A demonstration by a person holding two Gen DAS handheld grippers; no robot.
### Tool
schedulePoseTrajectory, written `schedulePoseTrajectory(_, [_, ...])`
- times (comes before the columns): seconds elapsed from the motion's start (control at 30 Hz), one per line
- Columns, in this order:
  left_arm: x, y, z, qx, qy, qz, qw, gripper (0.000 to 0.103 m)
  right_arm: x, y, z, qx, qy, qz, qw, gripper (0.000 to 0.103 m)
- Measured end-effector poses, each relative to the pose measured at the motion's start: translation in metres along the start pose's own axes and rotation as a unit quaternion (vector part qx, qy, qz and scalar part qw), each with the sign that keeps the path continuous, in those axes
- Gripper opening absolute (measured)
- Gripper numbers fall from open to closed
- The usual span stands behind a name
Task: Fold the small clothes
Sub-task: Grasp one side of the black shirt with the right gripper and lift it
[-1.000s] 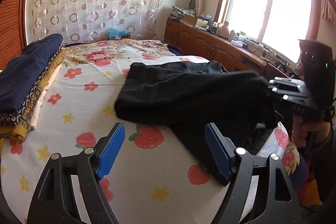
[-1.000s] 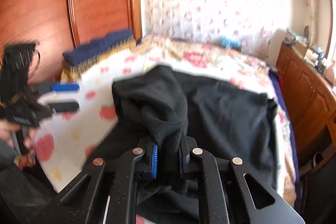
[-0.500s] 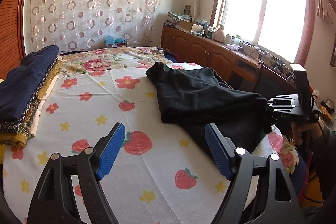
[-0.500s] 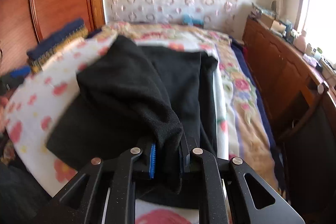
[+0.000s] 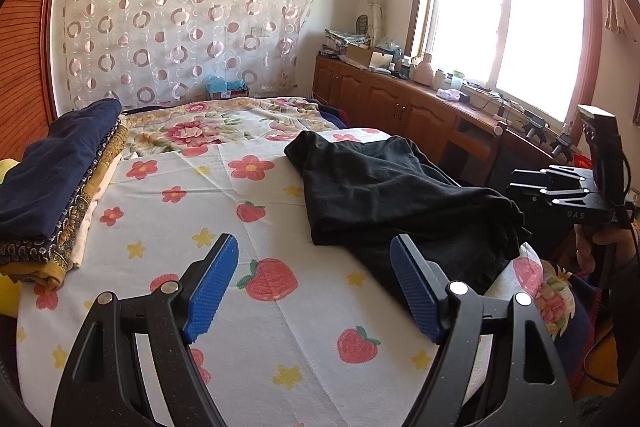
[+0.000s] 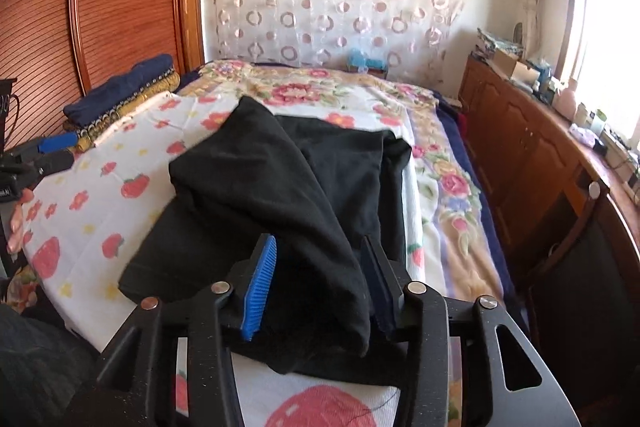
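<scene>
A black garment [image 5: 384, 195] lies folded over itself along the right side of the bed, on a white sheet with strawberries [image 5: 256, 227]. In the right wrist view the garment [image 6: 280, 187] runs forward from between my fingers. My right gripper [image 6: 320, 283] is open, its blue pads apart, with the cloth's near end lying loose between them. My left gripper [image 5: 316, 287] is open and empty above the sheet, left of the garment. The right gripper's body [image 5: 568, 191] shows at the garment's near right end.
A stack of folded clothes, navy on top [image 5: 52, 179], sits at the bed's left edge by the wooden headboard [image 6: 100, 7]. A wooden cabinet [image 5: 400, 99] with clutter runs under the window on the right. A floral bedspread [image 5: 208, 123] covers the far end.
My right gripper pulled the garment to the bed's right side, laid it down and opened, letting the cloth go. My left gripper stayed open and barely moved.
</scene>
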State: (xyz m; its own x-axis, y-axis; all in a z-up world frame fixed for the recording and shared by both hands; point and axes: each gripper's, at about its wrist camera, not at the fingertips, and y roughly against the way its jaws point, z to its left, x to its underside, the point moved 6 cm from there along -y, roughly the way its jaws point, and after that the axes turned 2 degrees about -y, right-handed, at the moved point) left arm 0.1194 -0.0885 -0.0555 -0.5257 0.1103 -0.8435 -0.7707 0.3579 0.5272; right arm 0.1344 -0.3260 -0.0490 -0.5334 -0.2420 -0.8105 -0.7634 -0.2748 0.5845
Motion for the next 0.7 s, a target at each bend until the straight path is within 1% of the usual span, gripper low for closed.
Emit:
schedulePoseTrajectory(0.2, [0.000,0.003,0.006,-0.009,0.003,-0.005,0.9999,0.079,-0.010,-0.007,0.023,-0.018,0.021,-0.009,1.000,0.048])
schedulePoseTrajectory(0.27, [-0.001,0.005,0.009,-0.014,0.005,-0.008,0.9999,0.079,-0.014,-0.015,0.034,-0.031,0.030,-0.008,0.999,0.055])
schedulePoseTrajectory(0.3, [-0.001,0.005,0.012,-0.016,0.007,-0.008,0.9998,0.079,-0.015,-0.022,0.041,-0.040,0.034,-0.006,0.999,0.055])
schedulePoseTrajectory(0.43, [-0.001,0.008,0.022,-0.023,0.016,-0.010,0.9995,0.079,-0.023,-0.053,0.072,-0.086,0.050,0.018,0.995,0.055])
schedulePoseTrajectory(0.57, [0.000,0.011,0.030,-0.028,0.021,-0.013,0.9993,0.079,-0.028,-0.086,0.107,-0.108,0.079,0.038,0.990,0.055])
schedulePoseTrajectory(0.7, [0.003,0.011,0.036,-0.031,0.028,-0.013,0.9990,0.079,-0.033,-0.118,0.140,-0.130,0.113,0.067,0.983,0.055])
